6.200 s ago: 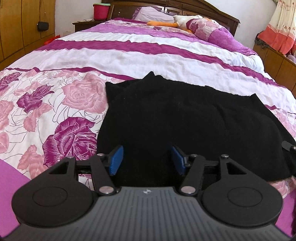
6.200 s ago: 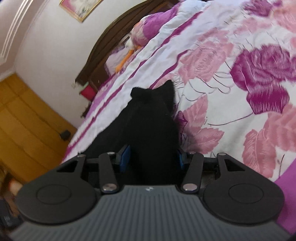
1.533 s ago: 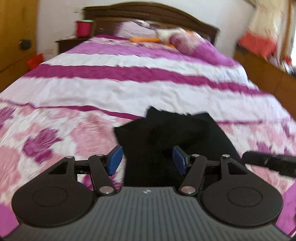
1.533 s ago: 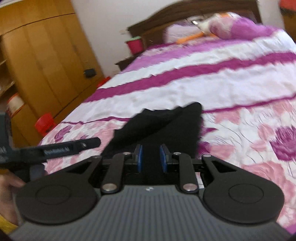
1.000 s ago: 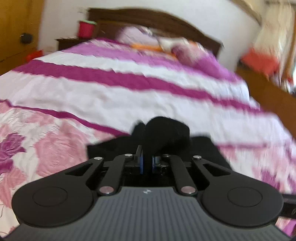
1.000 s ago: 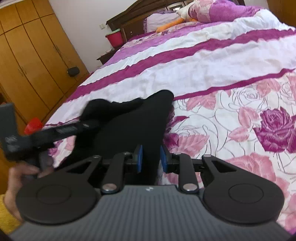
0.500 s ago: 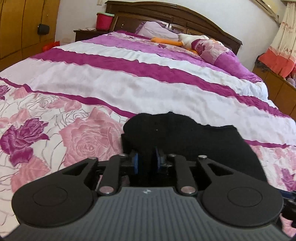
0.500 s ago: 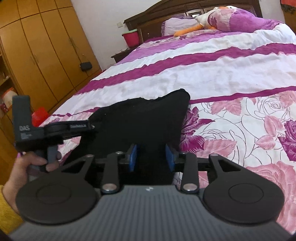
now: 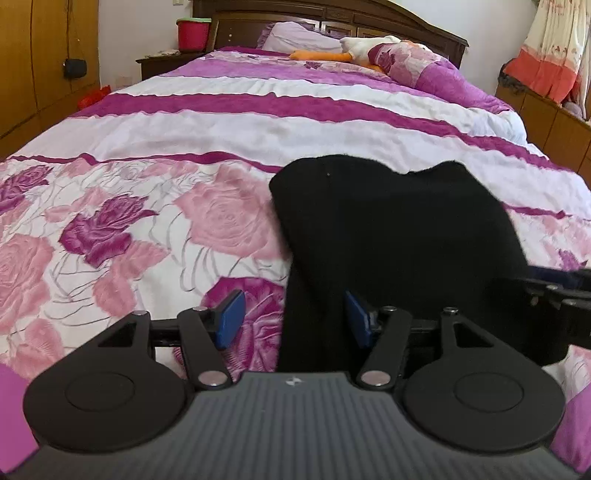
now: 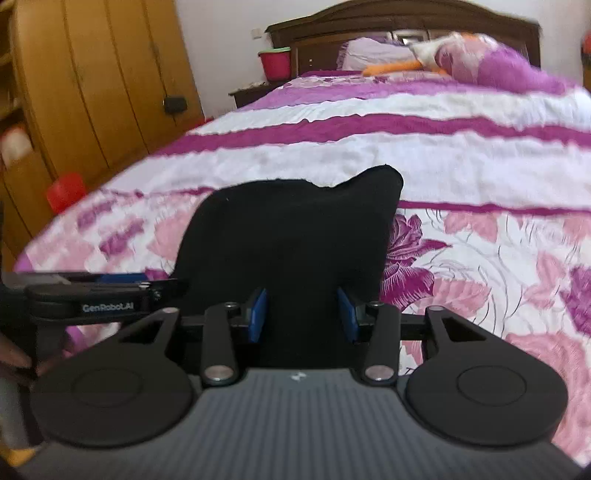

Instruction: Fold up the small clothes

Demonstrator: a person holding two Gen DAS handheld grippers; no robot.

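Left gripper opening, released, pads clear of the black garment whose left edge runs between them. Right gripper opening too, released, cloth between its pads. Garment folded, lying near on the floral bedspread; pillows and headboard far beyond.

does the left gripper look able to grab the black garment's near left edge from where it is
Probably yes. The left gripper is opening right at the black garment, whose left edge lies between the pads, and nothing blocks it.
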